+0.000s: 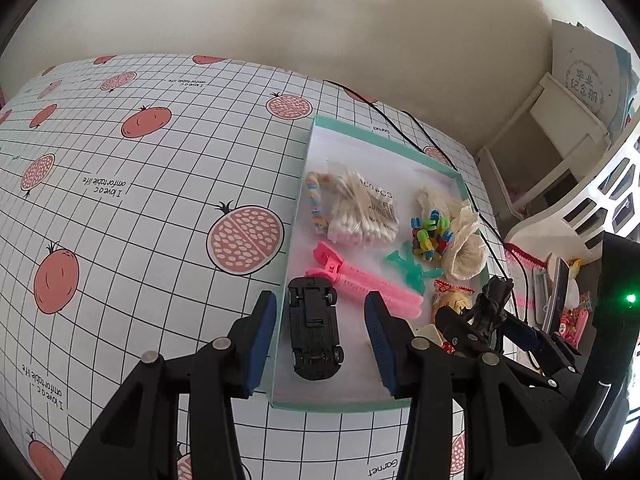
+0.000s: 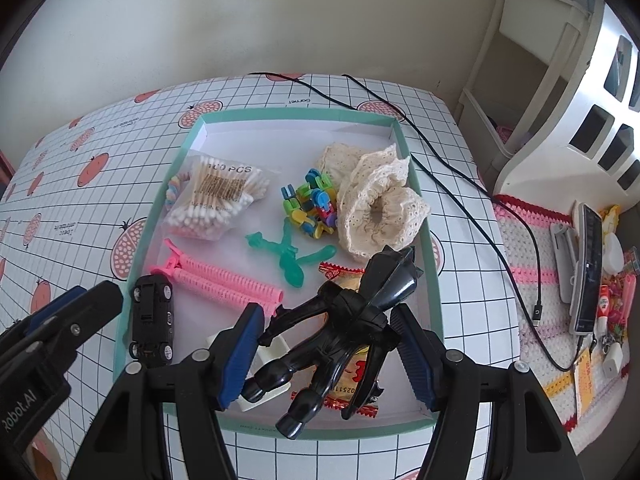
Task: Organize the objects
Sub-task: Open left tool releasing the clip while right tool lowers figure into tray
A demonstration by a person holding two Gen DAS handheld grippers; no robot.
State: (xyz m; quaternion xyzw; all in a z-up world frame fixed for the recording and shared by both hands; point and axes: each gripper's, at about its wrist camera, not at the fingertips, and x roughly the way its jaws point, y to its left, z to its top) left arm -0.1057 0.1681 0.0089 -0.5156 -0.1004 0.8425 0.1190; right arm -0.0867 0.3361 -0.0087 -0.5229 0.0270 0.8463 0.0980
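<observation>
A teal-rimmed white tray (image 1: 340, 404) (image 2: 320, 114) lies on the checked tablecloth. A black toy car (image 1: 314, 328) (image 2: 152, 316) rests upside down in its near left corner. My left gripper (image 1: 320, 336) is open, with a finger on each side of the car and not touching it. My right gripper (image 2: 328, 344) (image 1: 488, 328) holds a black toy figure (image 2: 348, 320) (image 1: 492, 300) just above the tray's near right part, and the figure's feet reach past the rim. Also in the tray are bagged cotton swabs (image 2: 216, 196), a pink clip (image 2: 224, 276), a green plastic piece (image 2: 288, 256), coloured blocks (image 2: 312, 208) and a cream lace scrunchie (image 2: 380, 208).
Snack packets (image 2: 340, 272) and a white piece (image 2: 276, 350) lie under the figure. A black cable (image 2: 460, 184) runs along the tray's right side. A white shelf (image 2: 540, 80) and a crocheted mat with small items (image 2: 588, 264) stand to the right. The tablecloth (image 1: 120, 200) stretches left.
</observation>
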